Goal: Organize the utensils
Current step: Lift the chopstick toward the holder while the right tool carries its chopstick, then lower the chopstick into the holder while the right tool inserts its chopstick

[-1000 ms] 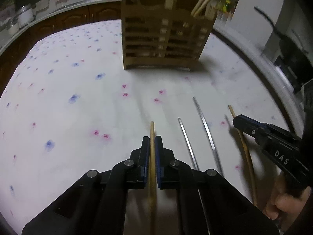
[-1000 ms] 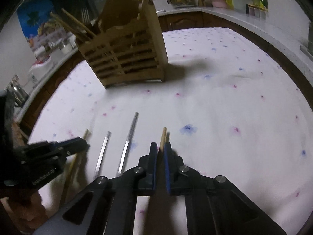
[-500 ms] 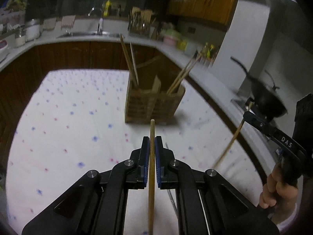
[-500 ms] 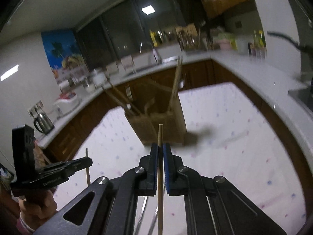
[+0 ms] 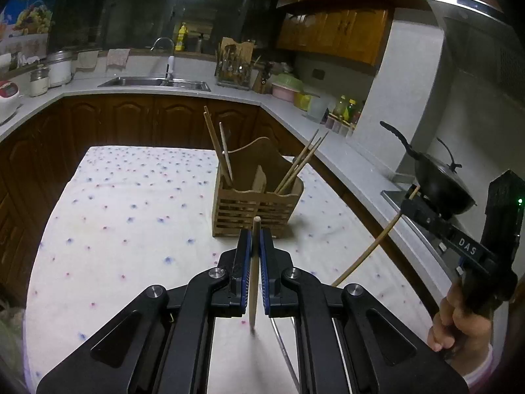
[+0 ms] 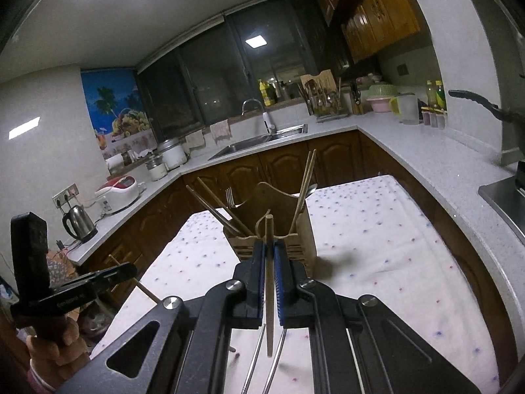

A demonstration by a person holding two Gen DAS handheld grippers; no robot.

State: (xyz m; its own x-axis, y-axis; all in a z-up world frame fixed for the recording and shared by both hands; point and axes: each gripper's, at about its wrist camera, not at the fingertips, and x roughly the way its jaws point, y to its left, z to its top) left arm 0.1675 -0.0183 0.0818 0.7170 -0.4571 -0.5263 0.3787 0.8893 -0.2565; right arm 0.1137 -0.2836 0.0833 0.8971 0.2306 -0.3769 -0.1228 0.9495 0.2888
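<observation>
**Inspector A:** At inspection, which step was in hand?

**Inspector B:** Carriage to the holder, by my reading. The left claw (image 5: pixel 256 239) was closed on a wooden chopstick (image 5: pixel 253 275), and the right claw (image 6: pixel 269 252) was closed on a second wooden chopstick (image 6: pixel 269 282). Both sticks hung clear of the tabletop (image 5: pixel 131 216), each gripped near its upper end with the longer part below the pads.

**Inspector A:** And the destination?

**Inspector B:** The slatted wooden holder (image 5: pixel 256 210) stood upright on the flowered cloth, ahead of both claws and apart from them. It already held chopsticks leaning in its left and right compartments (image 5: pixel 218 151); the right wrist view also showed a fork (image 6: pixel 229 195) behind.

**Inspector A:** Anything outstanding on the surface?

**Inspector B:** Two metal chopsticks (image 6: pixel 259 354) lay on the cloth beneath the right claw. I judged them not yet sorted.

**Inspector A:** What did the next move call for?

**Inspector B:** In my judgement, each stick had to be brought above an open compartment, its lower tip over the rim, then lowered before release. The sticks hung at differing angles, the right one slanted, so tip alignment needed care. Risk noted: a tip catching the rim or the leaning sticks and tilting the holder.
</observation>
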